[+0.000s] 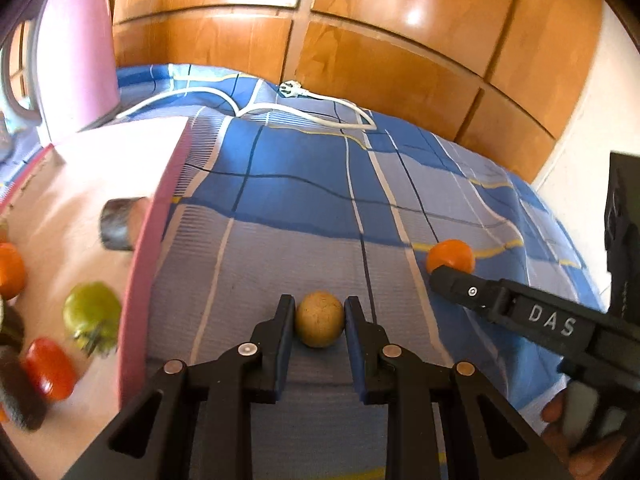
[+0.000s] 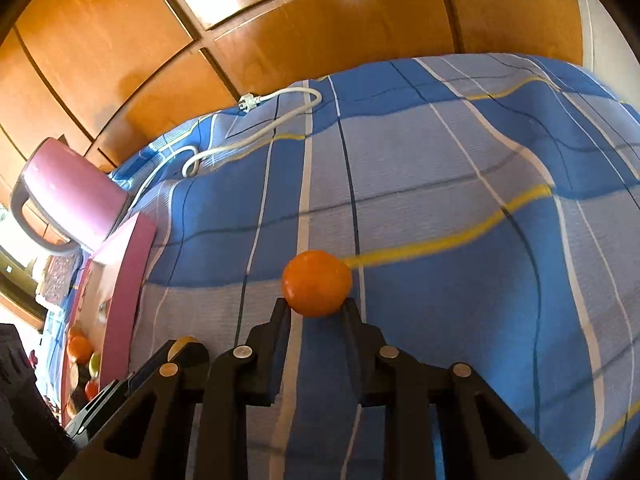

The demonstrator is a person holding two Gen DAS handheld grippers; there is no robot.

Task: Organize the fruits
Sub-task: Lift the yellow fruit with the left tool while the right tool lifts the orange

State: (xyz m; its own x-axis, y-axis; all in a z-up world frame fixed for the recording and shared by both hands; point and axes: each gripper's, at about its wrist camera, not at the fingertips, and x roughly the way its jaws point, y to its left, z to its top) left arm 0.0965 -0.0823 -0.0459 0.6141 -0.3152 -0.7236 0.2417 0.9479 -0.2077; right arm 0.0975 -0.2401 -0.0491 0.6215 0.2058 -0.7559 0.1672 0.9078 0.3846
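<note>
In the left wrist view, my left gripper (image 1: pixel 319 312) is shut on a small round tan fruit (image 1: pixel 319 323) just above the blue checked cloth. An orange (image 1: pixel 452 255) sits on the cloth to the right, with my right gripper's finger (image 1: pixel 480 296) against it. In the right wrist view, my right gripper (image 2: pixel 316 306) has its fingertips on both sides of the orange (image 2: pixel 317 282), shut on it. A pink tray (image 1: pixel 144 272) at the left holds a green tomato (image 1: pixel 93 314), a red tomato (image 1: pixel 50 368) and another orange (image 1: pixel 10 270).
A pink kettle (image 1: pixel 76 52) stands behind the tray, its white cord and plug (image 1: pixel 288 90) lying across the cloth. A wooden wardrobe (image 1: pixel 360 32) stands behind the bed. A dark object (image 1: pixel 118 224) lies on the tray's far part.
</note>
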